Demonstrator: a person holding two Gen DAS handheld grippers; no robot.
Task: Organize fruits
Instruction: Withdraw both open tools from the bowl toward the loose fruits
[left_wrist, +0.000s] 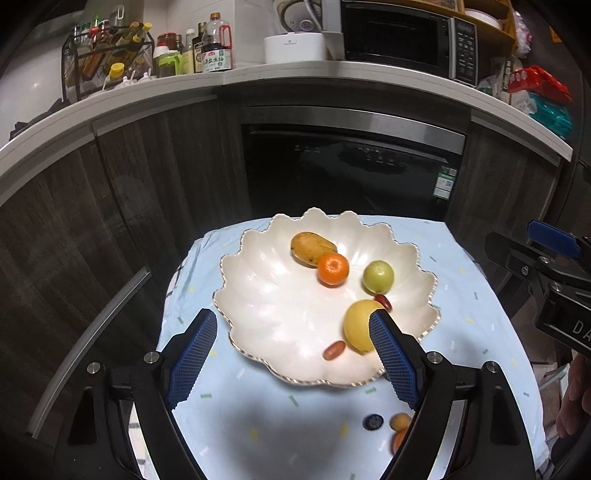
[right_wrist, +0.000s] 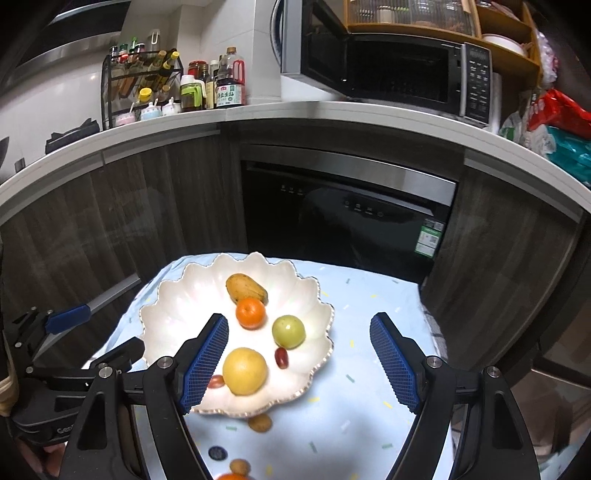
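Both grippers hang over the table with their blue fingers wide apart and nothing between them: the left gripper (left_wrist: 291, 354) low in its frame, the right gripper (right_wrist: 299, 360) low in its. The white plate (left_wrist: 266, 295) in the middle holds a mango (left_wrist: 312, 248), an orange (left_wrist: 333, 269), a green fruit (left_wrist: 377, 276) and a yellow fruit (left_wrist: 358, 328). Small blurry fruits, maybe a blueberry (right_wrist: 217, 453), lie on the blue cloth (right_wrist: 369, 387) below.

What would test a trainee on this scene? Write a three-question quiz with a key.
1. True or false: the small dark round blueberry lies on the white scalloped ceramic plate.
2. Which lies nearest the round green fruit? A small red oval fruit; B blueberry; C yellow-brown oblong mango.
3. How many small red oval fruits lie on the plate?
Key: 1 false, it lies on the pale blue cloth; 2 A; 3 two.
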